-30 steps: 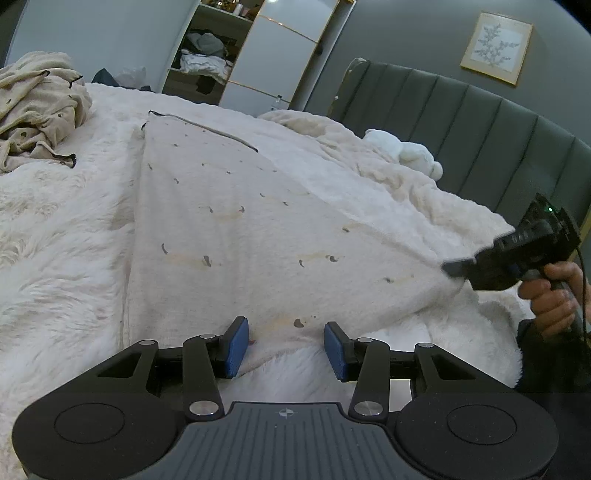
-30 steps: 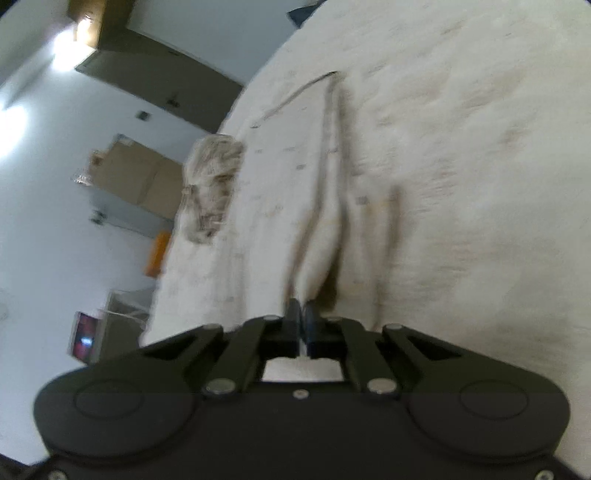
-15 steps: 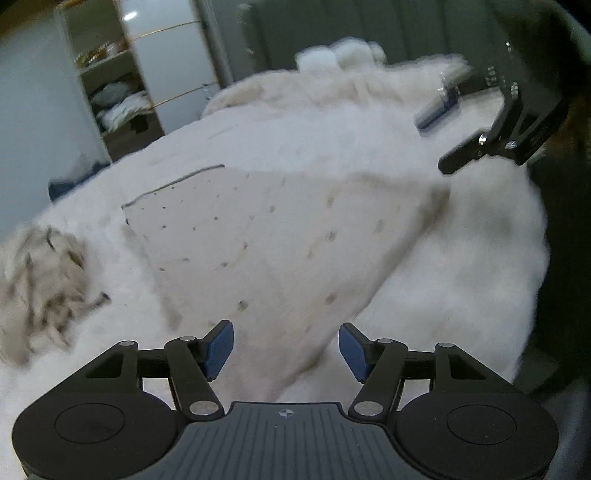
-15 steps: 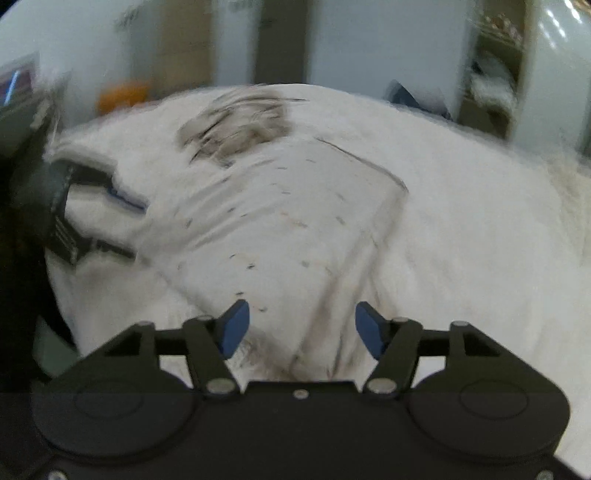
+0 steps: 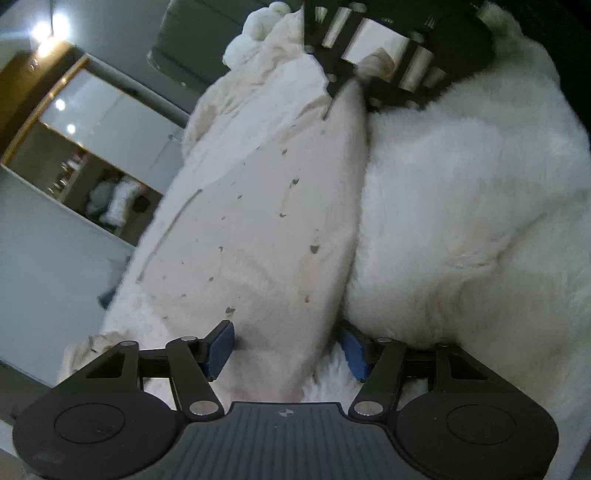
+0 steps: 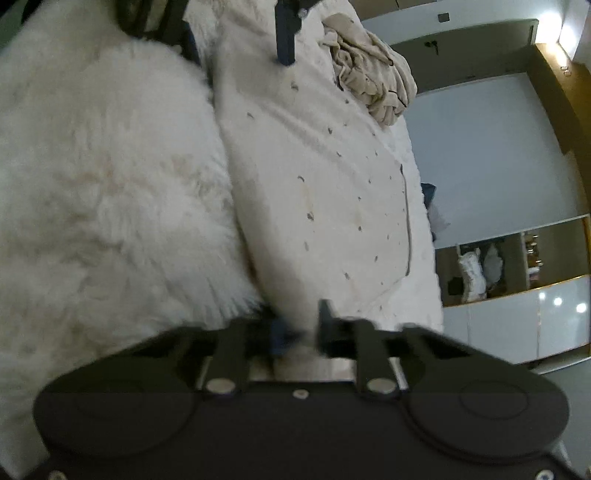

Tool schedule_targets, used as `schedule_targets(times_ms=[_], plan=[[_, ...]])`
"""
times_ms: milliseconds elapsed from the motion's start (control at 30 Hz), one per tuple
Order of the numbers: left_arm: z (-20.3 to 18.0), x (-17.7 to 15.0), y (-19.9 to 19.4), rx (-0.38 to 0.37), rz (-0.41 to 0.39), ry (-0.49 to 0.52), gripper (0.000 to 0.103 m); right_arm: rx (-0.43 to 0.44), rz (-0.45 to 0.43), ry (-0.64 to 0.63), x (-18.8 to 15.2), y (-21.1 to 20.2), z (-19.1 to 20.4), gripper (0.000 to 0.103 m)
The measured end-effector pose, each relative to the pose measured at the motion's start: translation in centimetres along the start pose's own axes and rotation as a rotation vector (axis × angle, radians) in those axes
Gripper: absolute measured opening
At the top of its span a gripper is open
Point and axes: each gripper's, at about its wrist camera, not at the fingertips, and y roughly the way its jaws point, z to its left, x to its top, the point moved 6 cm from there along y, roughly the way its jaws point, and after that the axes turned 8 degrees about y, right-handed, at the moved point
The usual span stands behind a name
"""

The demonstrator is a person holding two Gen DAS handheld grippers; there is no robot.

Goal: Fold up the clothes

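A cream garment with small dark marks lies flat on the fluffy white bed cover. My left gripper is rolled on its side at one end of the garment's near edge. Its blue pads stand apart with the folded edge between them. My right gripper is at the other end of that edge, its jaws closing, and the cloth is pinched between them. The left wrist view shows the right gripper at the top with the garment's tip running into it. The left gripper shows at the top of the right wrist view.
A crumpled beige garment lies on the bed beyond the flat one. A white plush toy sits by the grey headboard. An open wardrobe with shelves stands past the bed.
Both grippers rolled onto their sides and moved to the garment's near edge. The right one let go, opened wide, then closed on the edge. The left one now has cloth between its pads.
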Motion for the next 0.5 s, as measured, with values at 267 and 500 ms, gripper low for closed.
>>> schedule_targets(times_ms=[267, 500], plan=[[3.8, -1.1, 0.6, 0.049, 0.056, -0.063, 0.003, -0.049, -0.097, 0.099, 3.0, -2.6, -7.4, 0.005], [14.8, 0.7, -5.0, 0.099, -0.009, -0.137, 0.002, -0.011, -0.125, 0.07, 4.3, -6.4, -13.3, 0.004]])
